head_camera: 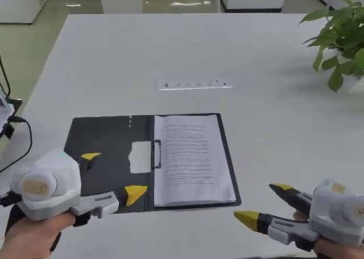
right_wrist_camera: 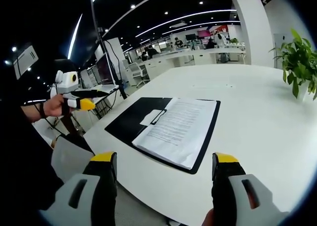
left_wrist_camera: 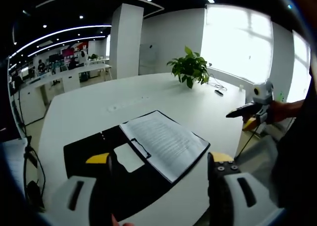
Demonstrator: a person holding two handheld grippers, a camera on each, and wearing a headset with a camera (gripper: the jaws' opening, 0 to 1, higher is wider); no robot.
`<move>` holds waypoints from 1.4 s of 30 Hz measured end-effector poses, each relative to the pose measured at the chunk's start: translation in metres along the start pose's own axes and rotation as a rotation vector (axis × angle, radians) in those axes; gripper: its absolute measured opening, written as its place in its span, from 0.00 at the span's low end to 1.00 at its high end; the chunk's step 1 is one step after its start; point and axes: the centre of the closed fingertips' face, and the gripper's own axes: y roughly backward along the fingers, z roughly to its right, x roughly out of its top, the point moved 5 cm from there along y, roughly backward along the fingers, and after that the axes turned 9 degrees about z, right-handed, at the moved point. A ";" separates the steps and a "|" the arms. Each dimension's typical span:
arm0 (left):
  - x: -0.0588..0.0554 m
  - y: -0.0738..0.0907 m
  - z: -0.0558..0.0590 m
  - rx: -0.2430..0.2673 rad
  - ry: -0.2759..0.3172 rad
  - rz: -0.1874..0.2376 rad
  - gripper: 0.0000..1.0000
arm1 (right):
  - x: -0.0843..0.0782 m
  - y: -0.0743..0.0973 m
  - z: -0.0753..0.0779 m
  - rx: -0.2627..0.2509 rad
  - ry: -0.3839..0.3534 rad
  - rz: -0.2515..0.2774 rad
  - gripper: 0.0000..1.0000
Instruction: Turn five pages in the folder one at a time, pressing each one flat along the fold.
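Observation:
An open black folder (head_camera: 102, 151) lies on the white table, with a stack of printed pages (head_camera: 190, 157) clipped on its right half and a small white card (head_camera: 140, 157) on its left half. My left gripper (head_camera: 112, 175) hovers open over the folder's left cover, yellow tips wide apart. Off the folder's lower right corner, my right gripper (head_camera: 264, 203) is open above the bare table. The left gripper view has the folder (left_wrist_camera: 89, 146) and pages (left_wrist_camera: 166, 141) ahead of the open jaws. From the right gripper view the pages (right_wrist_camera: 178, 127) lie ahead, nothing held.
A white power strip (head_camera: 193, 84) is set in the table beyond the folder. A potted green plant (head_camera: 341, 37) stands at the far right. Black cables (head_camera: 23, 140) run off the table's left edge. The white table (head_camera: 273, 117) spreads wide around the folder.

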 end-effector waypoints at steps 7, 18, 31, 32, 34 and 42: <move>0.007 -0.030 0.006 -0.051 -0.021 0.004 0.79 | -0.002 0.002 0.005 -0.003 -0.004 -0.006 0.78; 0.016 -0.076 0.025 -0.129 -0.043 0.006 0.78 | -0.001 0.004 0.012 -0.012 -0.010 -0.008 0.77; 0.010 -0.133 0.050 -0.207 -0.084 -0.042 0.78 | -0.004 0.008 0.015 -0.016 -0.026 -0.007 0.77; 0.009 -0.137 0.051 -0.212 -0.088 -0.046 0.78 | -0.004 0.009 0.016 -0.018 -0.027 -0.008 0.76; 0.006 -0.145 0.054 -0.224 -0.096 -0.058 0.78 | -0.005 0.009 0.017 -0.019 -0.030 -0.008 0.76; -0.012 -0.172 0.068 -0.269 -0.119 -0.116 0.77 | -0.009 0.011 0.021 -0.025 -0.048 -0.008 0.76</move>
